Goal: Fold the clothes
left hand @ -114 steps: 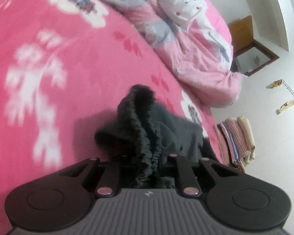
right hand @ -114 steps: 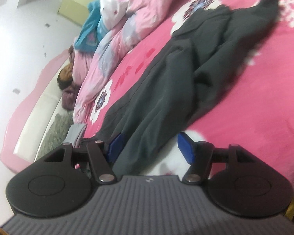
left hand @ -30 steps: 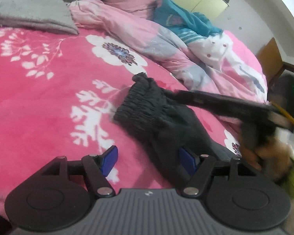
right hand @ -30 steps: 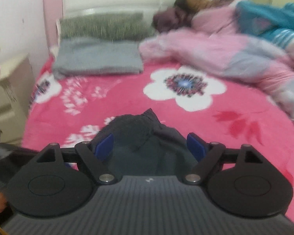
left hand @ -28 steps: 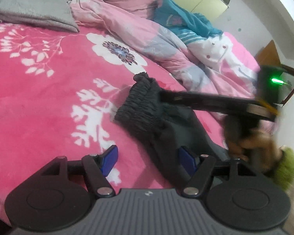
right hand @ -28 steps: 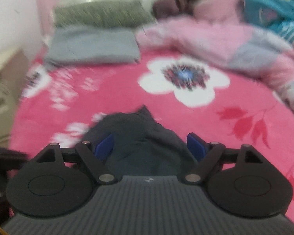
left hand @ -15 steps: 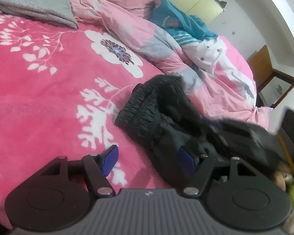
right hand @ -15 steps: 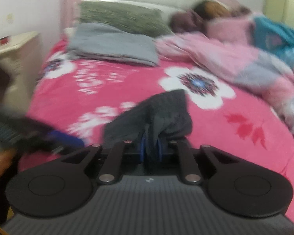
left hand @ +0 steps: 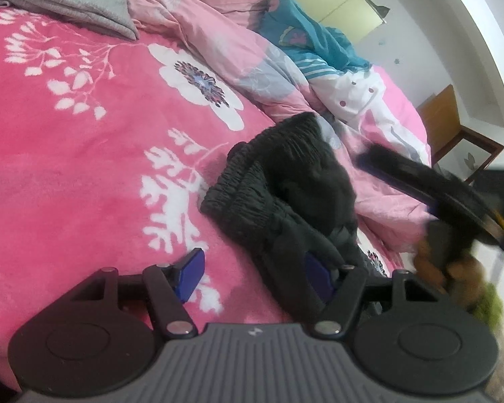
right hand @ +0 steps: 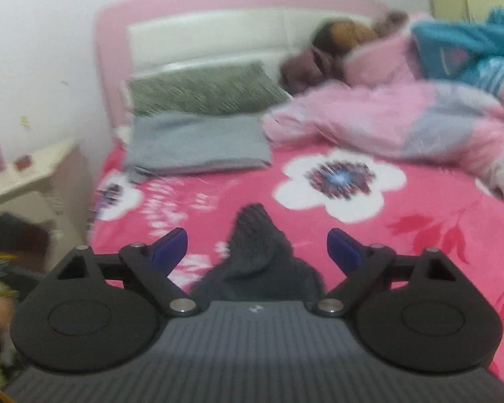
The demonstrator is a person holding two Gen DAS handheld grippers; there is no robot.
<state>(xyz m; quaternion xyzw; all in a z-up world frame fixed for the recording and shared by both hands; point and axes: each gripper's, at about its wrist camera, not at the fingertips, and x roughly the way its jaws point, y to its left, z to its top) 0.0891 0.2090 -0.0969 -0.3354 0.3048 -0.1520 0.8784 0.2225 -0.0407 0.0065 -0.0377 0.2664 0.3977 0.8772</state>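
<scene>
Dark grey trousers (left hand: pixel 279 201) with a gathered elastic waistband lie bunched on the pink flowered bedspread (left hand: pixel 84 168). My left gripper (left hand: pixel 253 273) is open low over the bed. Its right pad (left hand: pixel 316 273) is against the cloth's edge and its left pad (left hand: pixel 191 270) is over bare bedspread. In the left wrist view my right gripper (left hand: pixel 430 188) shows blurred to the right of the trousers, held by a hand. In its own view the right gripper (right hand: pixel 257 247) has its jaws opening wide. A raised peak of the trousers (right hand: pixel 258 258) stands between the pads, and they do not press on it.
A rumpled pink quilt (left hand: pixel 252 50) with a teal garment (left hand: pixel 305 40) runs along the far side of the bed. A grey folded blanket (right hand: pixel 195 144) and a green pillow (right hand: pixel 201 90) lie by the headboard. A bedside table (right hand: pixel 20 181) stands at the left.
Half a second ago the right gripper was shut on the waistband and lifting it. Now it has let go, opened wide and drawn back. The left gripper has hardly moved.
</scene>
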